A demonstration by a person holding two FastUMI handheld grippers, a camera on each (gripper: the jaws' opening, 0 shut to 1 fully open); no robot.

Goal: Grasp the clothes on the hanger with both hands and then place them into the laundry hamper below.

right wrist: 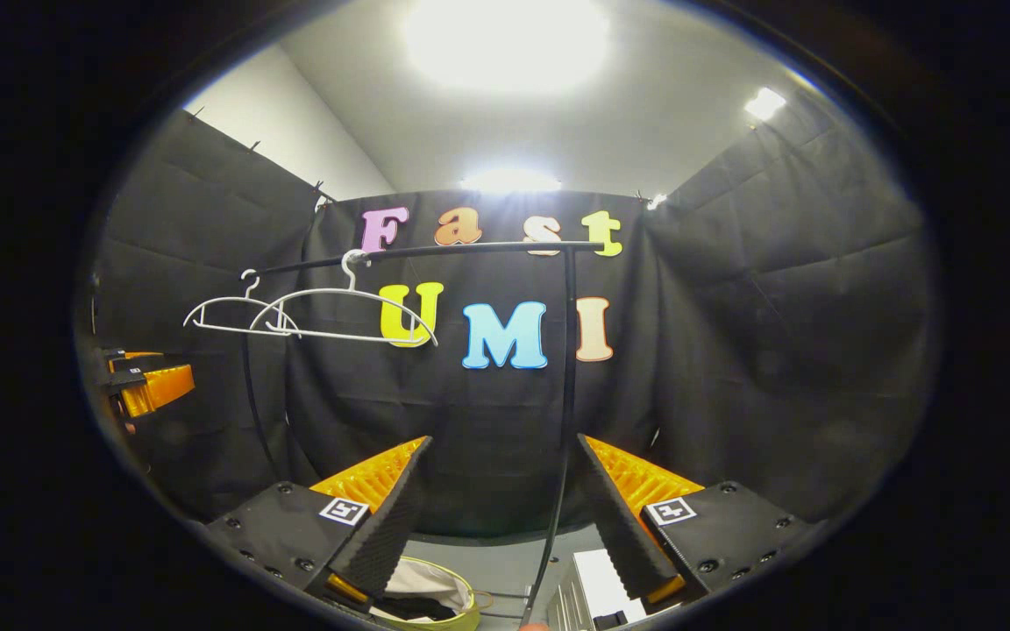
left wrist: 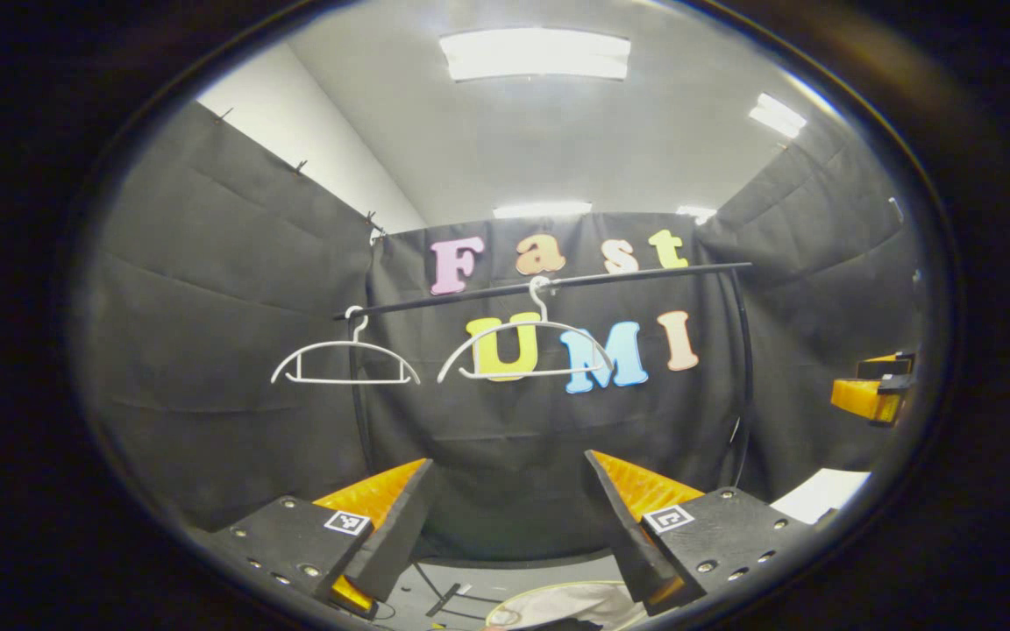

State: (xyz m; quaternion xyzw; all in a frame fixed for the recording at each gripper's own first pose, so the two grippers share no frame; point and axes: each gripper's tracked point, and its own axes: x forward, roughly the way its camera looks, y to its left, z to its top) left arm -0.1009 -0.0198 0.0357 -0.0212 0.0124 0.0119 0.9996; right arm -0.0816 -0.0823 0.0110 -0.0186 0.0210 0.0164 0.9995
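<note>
In the left gripper view, the left gripper (left wrist: 505,517) had its fingers spread wide with nothing between them. Just below them, at 6 o'clock, lay the rim of the laundry hamper (left wrist: 558,605) with pale clothes (left wrist: 575,603) inside it. Farther off, two bare white hangers (left wrist: 345,361) hung from the black rail (left wrist: 558,285), the second hanger (left wrist: 524,350) near the centre. At 3 o'clock, the other gripper's fingers showed at the edge.

In the right gripper view, the right gripper (right wrist: 501,517) likewise held its fingers wide apart and empty. At 7 o'clock beneath them sat the laundry hamper (right wrist: 461,613), yellow-green rimmed, holding light and dark clothes (right wrist: 422,585). The rack's upright post (right wrist: 569,350) rose between the fingers to the rail (right wrist: 435,252), where both hangers (right wrist: 338,311) hung at 10 o'clock.
</note>
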